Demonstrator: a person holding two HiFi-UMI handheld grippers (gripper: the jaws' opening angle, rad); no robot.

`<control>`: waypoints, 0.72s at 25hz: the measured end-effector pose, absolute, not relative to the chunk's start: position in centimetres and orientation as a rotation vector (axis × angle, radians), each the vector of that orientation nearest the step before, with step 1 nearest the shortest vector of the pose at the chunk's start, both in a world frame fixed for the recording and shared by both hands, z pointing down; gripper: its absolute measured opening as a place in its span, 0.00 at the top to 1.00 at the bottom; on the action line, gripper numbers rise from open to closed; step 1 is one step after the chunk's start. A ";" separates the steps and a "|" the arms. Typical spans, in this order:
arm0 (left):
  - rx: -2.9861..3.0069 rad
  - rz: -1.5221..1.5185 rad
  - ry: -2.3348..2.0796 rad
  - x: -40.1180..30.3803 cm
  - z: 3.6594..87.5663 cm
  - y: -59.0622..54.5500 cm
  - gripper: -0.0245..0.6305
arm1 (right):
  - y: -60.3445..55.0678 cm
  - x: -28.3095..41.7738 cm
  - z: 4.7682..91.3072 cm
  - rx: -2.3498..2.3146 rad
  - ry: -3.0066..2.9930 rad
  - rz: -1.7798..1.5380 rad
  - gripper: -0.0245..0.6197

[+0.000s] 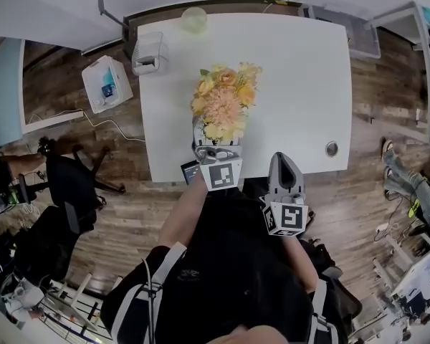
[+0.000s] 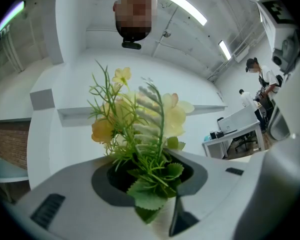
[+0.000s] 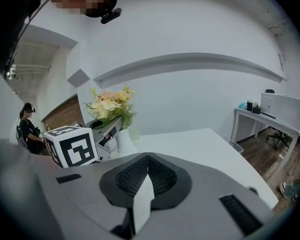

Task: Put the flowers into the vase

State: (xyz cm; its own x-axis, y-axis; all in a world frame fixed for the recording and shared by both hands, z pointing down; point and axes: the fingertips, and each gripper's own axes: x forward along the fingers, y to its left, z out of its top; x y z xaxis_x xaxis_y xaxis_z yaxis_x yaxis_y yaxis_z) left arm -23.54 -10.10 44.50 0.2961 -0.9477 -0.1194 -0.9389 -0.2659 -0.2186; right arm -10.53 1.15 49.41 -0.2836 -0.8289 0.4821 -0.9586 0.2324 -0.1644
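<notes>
"At the head view's centre, what's the left gripper (image 1: 216, 151) doing?"
"Pinching the flowers (image 1: 224, 102) by their stems over the table (image 1: 294, 77) — seating them, I judge. Next: let go, back off without tipping."
"Right gripper (image 3: 148, 156)?"
"Pressed together, empty."
"The vase (image 3: 123, 140)?"
"A white sliver left of centre in the right gripper view, under the flowers — whether stems sit inside is hidden."

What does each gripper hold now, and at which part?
The left gripper holds the flowers by their leafy lower stems; the right gripper is shut and empty.
</notes>
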 end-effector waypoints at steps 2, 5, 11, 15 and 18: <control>-2.327 -0.054 1.736 -23.7 44.5 -9.9 0.69 | 1.2 -10.6 49.4 1.665 -2.219 0.626 0.94; -2.348 -0.040 1.732 -23.7 44.2 -9.5 0.63 | 1.3 -10.6 49.4 1.664 -2.223 0.626 0.94; -2.380 -0.028 1.704 -23.4 43.5 -8.8 0.52 | 1.4 -10.9 49.1 1.657 -2.240 0.618 0.94; -2.392 -0.057 1.687 -23.4 43.7 -8.2 0.47 | 1.5 -11.1 49.0 1.658 -2.253 0.615 0.94; -2.405 -0.082 1.678 -23.7 44.2 -7.7 0.46 | 1.6 -11.2 48.9 1.662 -2.260 0.617 0.94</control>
